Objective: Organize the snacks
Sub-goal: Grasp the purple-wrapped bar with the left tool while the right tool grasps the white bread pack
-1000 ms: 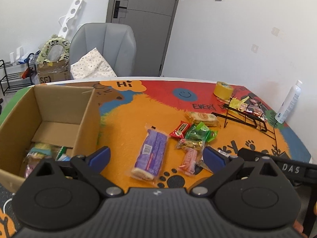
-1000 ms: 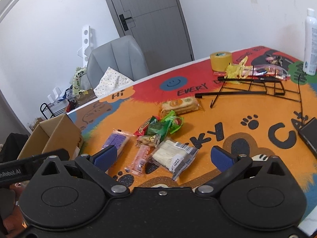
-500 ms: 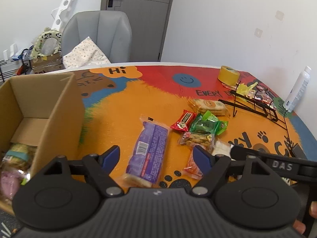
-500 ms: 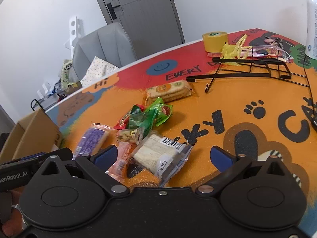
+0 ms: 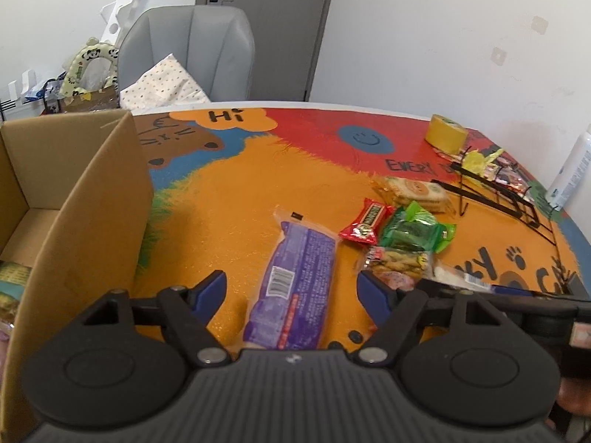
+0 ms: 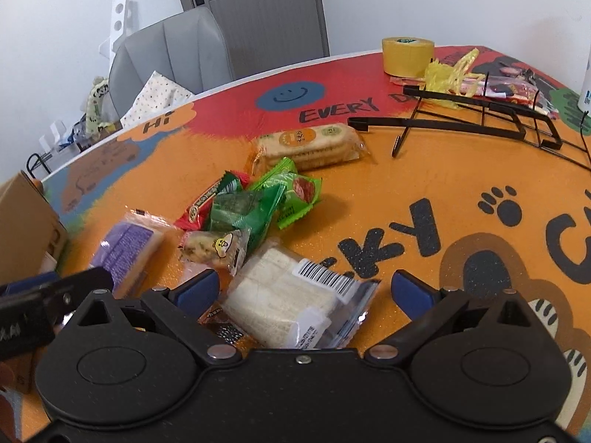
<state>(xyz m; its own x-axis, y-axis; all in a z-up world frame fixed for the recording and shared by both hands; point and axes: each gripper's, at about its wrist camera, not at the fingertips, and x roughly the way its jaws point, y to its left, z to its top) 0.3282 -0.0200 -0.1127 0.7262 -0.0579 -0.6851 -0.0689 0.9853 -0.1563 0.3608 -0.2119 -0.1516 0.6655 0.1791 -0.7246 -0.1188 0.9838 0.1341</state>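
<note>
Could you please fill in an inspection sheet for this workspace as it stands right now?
Surface: colourful cartoon table mat, flat.
Job's things: purple packet, white packet, red bar, green packets, cracker pack lying loose; cardboard box partly filled.
Clutter: tape roll, black wire rack, white bottle.
Grippers: left gripper open, jaws just been closing, purple packet between them; right gripper open around white packet.
Cables: nothing seen.
Surroundings: grey chair, door.

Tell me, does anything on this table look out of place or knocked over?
Yes. The black wire rack lies tipped on its side near the yellow tape roll, with wrappers bunched against it. The snacks sit in a loose heap mid-table, the green packets overlapping others, not yet in the cardboard box.
</note>
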